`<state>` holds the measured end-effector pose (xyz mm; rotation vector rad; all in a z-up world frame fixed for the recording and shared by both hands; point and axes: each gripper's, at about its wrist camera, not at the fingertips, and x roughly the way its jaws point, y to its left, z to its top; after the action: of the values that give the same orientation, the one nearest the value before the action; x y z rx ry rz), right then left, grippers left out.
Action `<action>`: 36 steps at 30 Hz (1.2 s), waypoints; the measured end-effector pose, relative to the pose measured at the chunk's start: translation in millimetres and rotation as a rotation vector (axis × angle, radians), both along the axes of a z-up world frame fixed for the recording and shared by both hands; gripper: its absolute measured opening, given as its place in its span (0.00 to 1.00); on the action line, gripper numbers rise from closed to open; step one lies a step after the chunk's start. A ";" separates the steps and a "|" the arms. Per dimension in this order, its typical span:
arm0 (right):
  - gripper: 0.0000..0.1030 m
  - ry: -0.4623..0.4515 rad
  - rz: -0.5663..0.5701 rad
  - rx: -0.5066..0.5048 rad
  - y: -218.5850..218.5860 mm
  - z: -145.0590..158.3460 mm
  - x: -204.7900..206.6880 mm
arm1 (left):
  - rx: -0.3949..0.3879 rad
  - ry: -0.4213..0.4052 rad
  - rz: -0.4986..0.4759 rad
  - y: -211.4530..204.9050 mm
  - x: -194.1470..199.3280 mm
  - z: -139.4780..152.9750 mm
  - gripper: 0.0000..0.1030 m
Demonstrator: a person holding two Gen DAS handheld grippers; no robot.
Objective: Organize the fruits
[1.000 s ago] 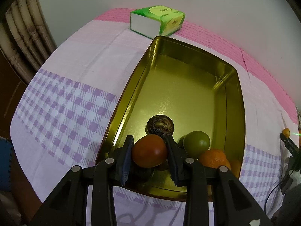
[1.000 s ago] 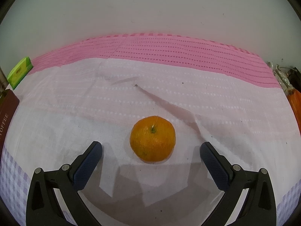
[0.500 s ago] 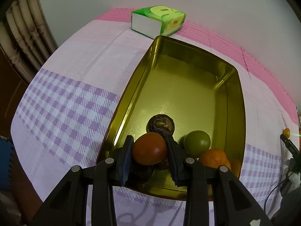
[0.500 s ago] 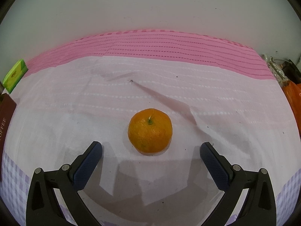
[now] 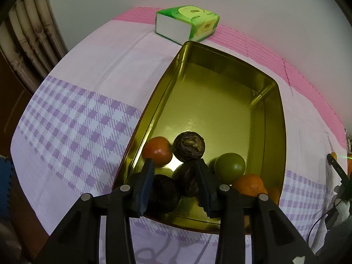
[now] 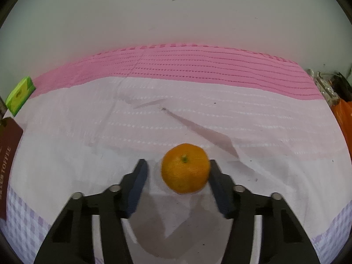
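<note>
Left wrist view only: gold rectangular metal tin (image 5: pixel 272 118) on the checked pink-and-purple tablecloth (image 5: pixel 72 118), green tissue pack (image 5: pixel 187 24) past its far end. Near end holds a red-orange tomato (image 5: pixel 157 151), three dark brown wrinkled fruits (image 5: pixel 189 146), a green round fruit (image 5: pixel 230 167) and an orange mandarin (image 5: pixel 249 184). Left gripper (image 5: pixel 175 167): jaws just opening, narrowly parted, empty, the tomato lying free.

Right wrist view only: loose orange tangerine (image 6: pixel 184 168) mid-cloth. Right gripper (image 6: pixel 178 171): jaws just closing; right pad touches it, left pad apart.
</note>
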<state>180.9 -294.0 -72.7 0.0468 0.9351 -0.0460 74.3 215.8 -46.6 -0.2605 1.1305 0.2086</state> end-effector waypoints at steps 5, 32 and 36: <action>0.41 0.009 -0.004 0.015 -5.1 1.0 -0.8 | -0.004 -0.004 -0.001 0.3 -1.1 2.3 0.34; 0.40 -0.027 0.223 0.032 88.4 41.7 -31.4 | -0.007 -0.082 -0.018 -7.9 -6.1 30.0 0.82; 0.40 -0.038 0.307 0.046 124.8 53.6 -41.7 | -0.001 -0.086 -0.032 -12.9 -10.3 32.7 0.86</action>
<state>139.2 -169.2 -19.2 -0.0537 0.8972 0.2599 64.0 202.8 -13.9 -0.2501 1.0487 0.1672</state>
